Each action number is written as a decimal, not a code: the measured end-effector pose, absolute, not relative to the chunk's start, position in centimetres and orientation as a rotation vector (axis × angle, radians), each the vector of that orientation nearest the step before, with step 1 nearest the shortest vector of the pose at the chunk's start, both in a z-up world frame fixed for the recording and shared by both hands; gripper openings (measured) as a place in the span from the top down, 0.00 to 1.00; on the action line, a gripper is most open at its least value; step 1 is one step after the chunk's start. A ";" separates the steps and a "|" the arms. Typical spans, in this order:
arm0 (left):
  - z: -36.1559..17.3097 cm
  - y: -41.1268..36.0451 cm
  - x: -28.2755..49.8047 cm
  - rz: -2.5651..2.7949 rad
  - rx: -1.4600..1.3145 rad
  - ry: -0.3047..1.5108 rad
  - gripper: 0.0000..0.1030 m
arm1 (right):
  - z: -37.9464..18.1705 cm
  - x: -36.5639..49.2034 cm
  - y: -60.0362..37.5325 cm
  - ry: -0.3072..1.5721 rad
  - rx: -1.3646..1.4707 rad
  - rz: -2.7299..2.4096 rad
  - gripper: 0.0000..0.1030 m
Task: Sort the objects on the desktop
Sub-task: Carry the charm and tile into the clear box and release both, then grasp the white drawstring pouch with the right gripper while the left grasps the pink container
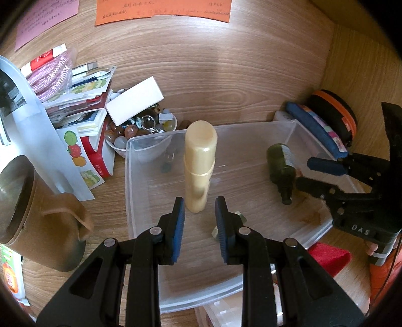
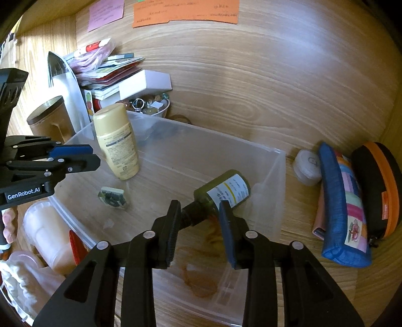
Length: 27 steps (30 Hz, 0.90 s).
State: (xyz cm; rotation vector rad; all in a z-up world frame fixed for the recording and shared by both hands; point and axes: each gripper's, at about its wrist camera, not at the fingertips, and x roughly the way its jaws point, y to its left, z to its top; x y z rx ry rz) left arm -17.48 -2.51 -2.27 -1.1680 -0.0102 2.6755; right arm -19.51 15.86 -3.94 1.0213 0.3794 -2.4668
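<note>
Setting the green bottle (image 2: 223, 191) down in the clear bin (image 1: 226, 125) looks like the step you are on. It lies on its side on the bin floor near the right wall, black cap toward you. Your right gripper (image 2: 201, 203) has its jaws at a middling gap on either side of the neck and cap. They look close to the bottle but do not seem to clamp it, so I judge it released.

Your left gripper (image 1: 199, 201) hovers over the near part of the bin with a narrow gap between its jaws and nothing in them. The cream bottle (image 1: 201, 161) stands upright just past its tips, untouched. A small green item (image 2: 111, 197) lies flat on the bin floor near it.

Next, you likely need to draw the right gripper straight back and up. Take care not to nudge the cap, or the bottle may roll. Then pick another loose item, perhaps the blue pencil case (image 2: 341, 208) standing beside the bin's right wall.

As for writing, the left gripper body reads "GenRobot.AI" in the right wrist view, and the right one shows "DAS" in the left wrist view. Both bottle labels carry print too small to read. The handwriting on the orange note (image 2: 186, 11) and the pink note (image 2: 105, 12) is also illegible.
</note>
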 end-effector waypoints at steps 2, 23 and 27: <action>-2.1 -2.4 -17.3 2.681 -1.160 -0.002 0.73 | -3.8 -19.5 15.8 0.390 1.017 -2.478 0.53; 2.3 -2.2 -12.2 2.799 -0.982 0.066 0.19 | 1.5 -13.8 16.7 0.383 0.821 -2.558 0.24; 3.0 -2.7 -10.2 2.825 -0.944 0.069 0.13 | 2.4 -11.9 17.1 0.377 0.779 -2.572 0.23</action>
